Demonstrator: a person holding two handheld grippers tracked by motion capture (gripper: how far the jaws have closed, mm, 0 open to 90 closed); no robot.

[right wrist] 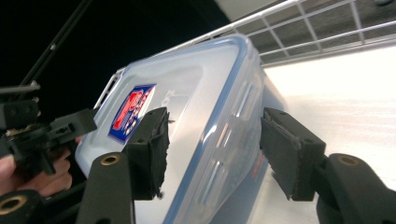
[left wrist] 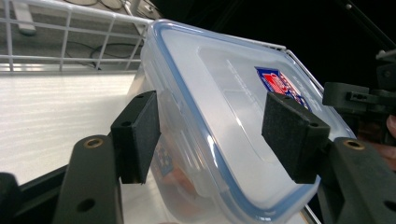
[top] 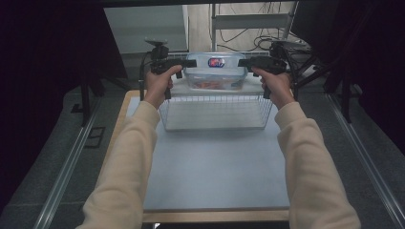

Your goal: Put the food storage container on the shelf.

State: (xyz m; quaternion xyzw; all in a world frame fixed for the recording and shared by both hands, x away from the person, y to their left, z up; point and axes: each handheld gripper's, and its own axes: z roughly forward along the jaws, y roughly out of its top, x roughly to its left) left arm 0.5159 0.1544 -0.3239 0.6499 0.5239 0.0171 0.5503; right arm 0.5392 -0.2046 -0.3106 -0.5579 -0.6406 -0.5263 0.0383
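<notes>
A clear plastic food container [top: 216,71] with a blue-edged snap lid and a red-and-blue label sits in the far part of a white wire basket [top: 216,110], which stands on the pale desk [top: 215,167] toward its 12 o'clock edge. Something orange shows faintly through the container's wall.

The left gripper [top: 183,65] is at the container's 9 o'clock end. In the left gripper view its jaws stand apart, one pad [left wrist: 137,135] beside the container's side wall and latch, the other over the lid; a gap shows at each pad, so nothing is clamped.

The right gripper [top: 246,63] is at the 3 o'clock end. In the right gripper view its jaws are also apart, straddling the lid's rim, one pad [right wrist: 152,151] over the lid and the other clear of the side wall.

Cream sleeves [top: 129,162] reach in from 6 o'clock.
</notes>
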